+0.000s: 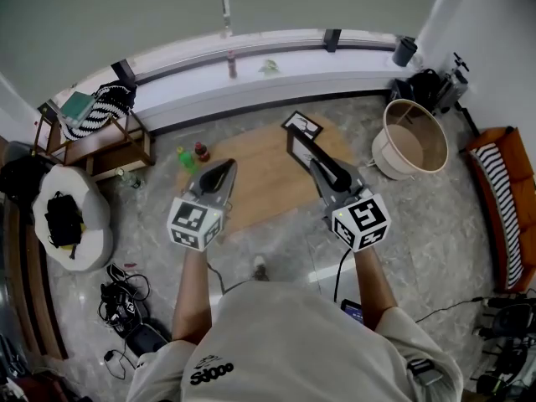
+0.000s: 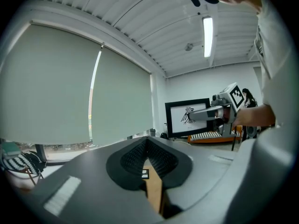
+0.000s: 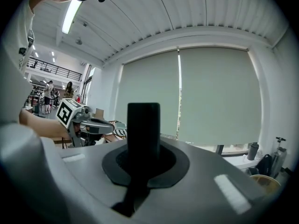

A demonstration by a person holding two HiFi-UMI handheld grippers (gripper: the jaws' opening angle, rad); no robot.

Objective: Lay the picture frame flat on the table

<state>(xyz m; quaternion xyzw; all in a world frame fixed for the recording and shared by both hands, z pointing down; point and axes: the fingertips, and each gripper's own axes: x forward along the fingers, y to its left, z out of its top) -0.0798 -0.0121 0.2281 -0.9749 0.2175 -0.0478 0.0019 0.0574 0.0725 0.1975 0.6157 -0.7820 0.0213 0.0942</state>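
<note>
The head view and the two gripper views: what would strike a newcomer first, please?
The black picture frame, held upright over the low wooden table by the shut right claw. To its left the left claw hovers shut, holding nothing, and a second framed picture appears to lie flat at the table's far edge.

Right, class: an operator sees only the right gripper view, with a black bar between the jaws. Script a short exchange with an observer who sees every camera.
Operator: What is this black bar?
Observer: The edge of the picture frame. The left gripper view shows it upright, its bird drawing visible, with the right gripper shut on it.
Operator: What lies under it?
Observer: The head view shows a wooden table beneath.
Operator: Is the left gripper helping?
Observer: No; its own view shows its jaws together, empty.
</note>
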